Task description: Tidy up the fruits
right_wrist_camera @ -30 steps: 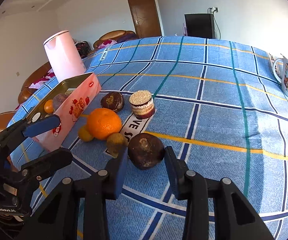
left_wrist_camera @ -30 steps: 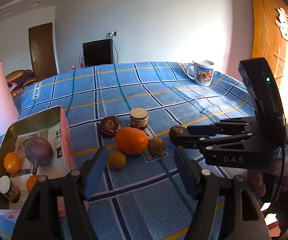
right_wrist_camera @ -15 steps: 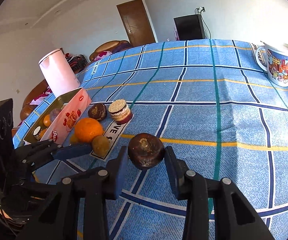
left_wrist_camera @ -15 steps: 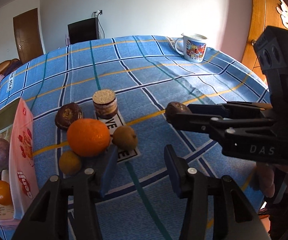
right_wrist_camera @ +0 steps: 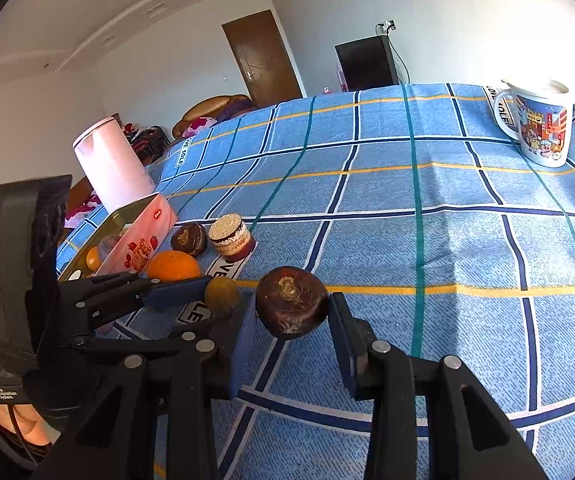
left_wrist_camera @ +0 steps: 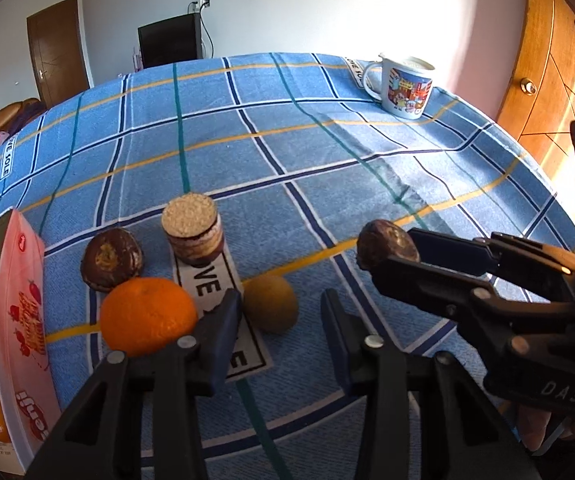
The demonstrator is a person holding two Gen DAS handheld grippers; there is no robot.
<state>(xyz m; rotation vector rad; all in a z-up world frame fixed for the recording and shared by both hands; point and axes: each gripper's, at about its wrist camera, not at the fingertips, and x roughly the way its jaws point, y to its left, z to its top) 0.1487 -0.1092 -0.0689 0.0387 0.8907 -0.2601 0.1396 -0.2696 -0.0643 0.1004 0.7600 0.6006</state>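
Your kiwi (left_wrist_camera: 270, 309) lies on the checked tablecloth (left_wrist_camera: 367, 200) at about six o'clock from the stacked cake (left_wrist_camera: 192, 235), just right of the orange (left_wrist_camera: 147, 316); your left gripper (left_wrist_camera: 281, 336) is closing around it, pads not yet touching. Your right gripper (right_wrist_camera: 289, 338) is clenched on the dark round fruit (right_wrist_camera: 291, 301), lifted at three o'clock of the pile. Close off-centre and the kiwi may squirt toward the orange or roll away from the tin box (left_wrist_camera: 19, 320).
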